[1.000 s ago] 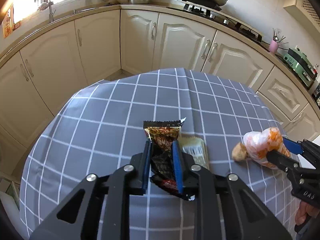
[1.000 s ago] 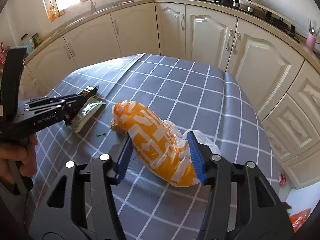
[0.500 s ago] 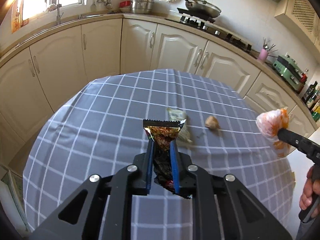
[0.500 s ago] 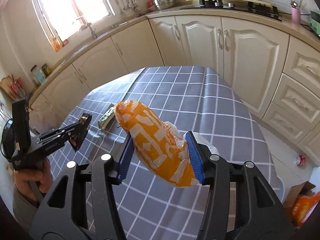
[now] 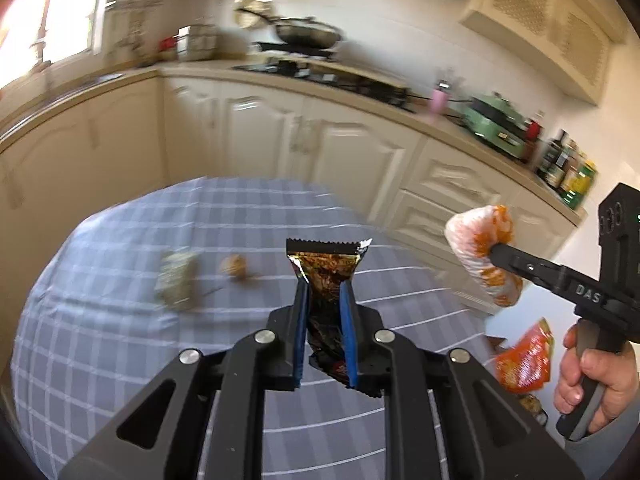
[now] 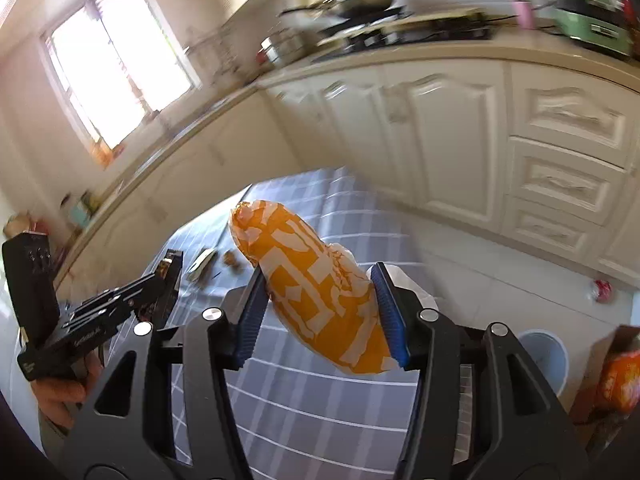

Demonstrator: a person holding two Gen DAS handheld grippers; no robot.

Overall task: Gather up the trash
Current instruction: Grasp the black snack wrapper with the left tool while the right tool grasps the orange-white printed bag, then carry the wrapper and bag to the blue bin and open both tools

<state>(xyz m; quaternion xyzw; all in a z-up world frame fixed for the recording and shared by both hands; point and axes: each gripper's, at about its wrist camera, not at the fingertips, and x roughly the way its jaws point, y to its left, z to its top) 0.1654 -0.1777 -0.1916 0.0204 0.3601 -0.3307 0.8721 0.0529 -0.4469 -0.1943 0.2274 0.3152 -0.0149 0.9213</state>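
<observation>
My left gripper [image 5: 324,292] is shut on a dark snack wrapper [image 5: 326,268], lifted above the grey checked tablecloth [image 5: 120,360]. A pale green wrapper [image 5: 176,280] and a small brown crumpled scrap [image 5: 236,266] still lie on the cloth. My right gripper [image 6: 318,280] is shut on a plump orange-and-white plastic bag [image 6: 316,292], carried in the air past the table's right edge. From the left wrist view the bag [image 5: 480,248] and right gripper [image 5: 500,250] show at the right. A pale bin [image 6: 548,356] stands on the floor below, beside the table.
Cream kitchen cabinets [image 6: 440,128] curve around behind the table. An orange packet [image 5: 524,356] sits in a cardboard box [image 6: 612,392] on the floor. A red can [image 6: 602,290] lies on the white tiles. A hand [image 5: 600,380] grips the right tool's handle.
Both grippers rose off the table and swung right, carrying the dark wrapper and the orange bag. The green wrapper and brown scrap stayed behind on the cloth.
</observation>
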